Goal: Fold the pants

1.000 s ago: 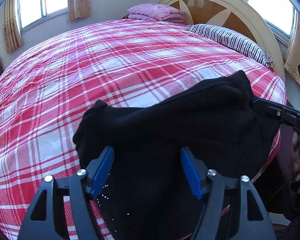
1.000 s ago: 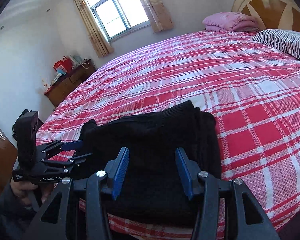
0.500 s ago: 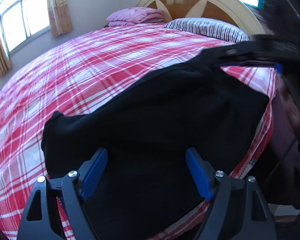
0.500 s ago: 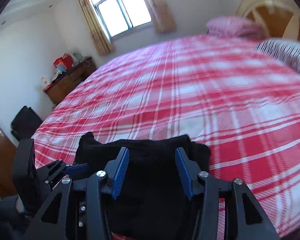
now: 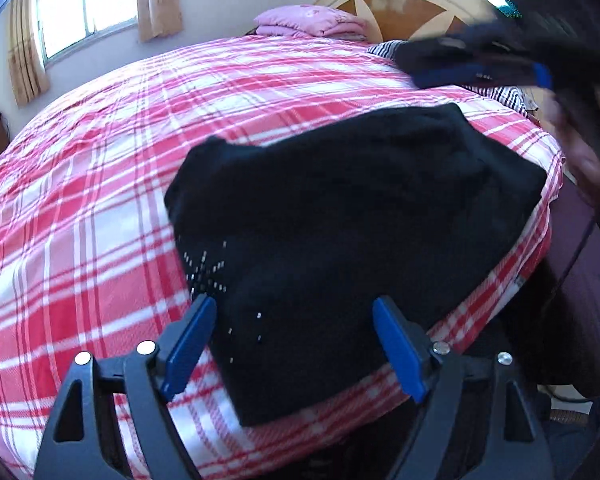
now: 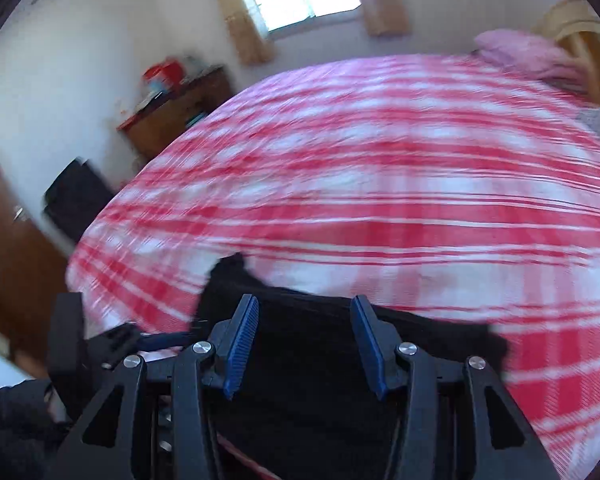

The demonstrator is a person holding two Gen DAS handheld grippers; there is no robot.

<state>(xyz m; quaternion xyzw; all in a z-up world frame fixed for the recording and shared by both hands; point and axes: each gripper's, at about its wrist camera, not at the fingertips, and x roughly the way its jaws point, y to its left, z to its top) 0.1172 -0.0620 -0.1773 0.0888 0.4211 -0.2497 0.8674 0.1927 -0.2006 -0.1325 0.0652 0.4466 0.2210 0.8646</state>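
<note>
The black pants [image 5: 340, 216] lie folded in a compact bundle on the red plaid bed [image 5: 100, 160], near its front right corner. My left gripper [image 5: 296, 340] is open and empty, raised above the near edge of the bundle. My right gripper [image 6: 304, 340] is open and empty, above the pants [image 6: 320, 360] in its blurred view. In the left wrist view the right gripper [image 5: 480, 68] hovers high at the upper right, clear of the pants. The left gripper [image 6: 112, 344] shows at the lower left of the right wrist view.
A pink folded blanket [image 5: 312, 20] and a striped pillow [image 5: 508, 92] lie by the wooden headboard [image 5: 400, 4]. A wooden cabinet [image 6: 172, 108] and a dark bag [image 6: 76, 200] stand beside the bed. Windows with curtains are on the far wall.
Both grippers have lifted up and back from the pants. The right gripper swung high and away fast, blurring its view. The folded pants stay on the bed.
</note>
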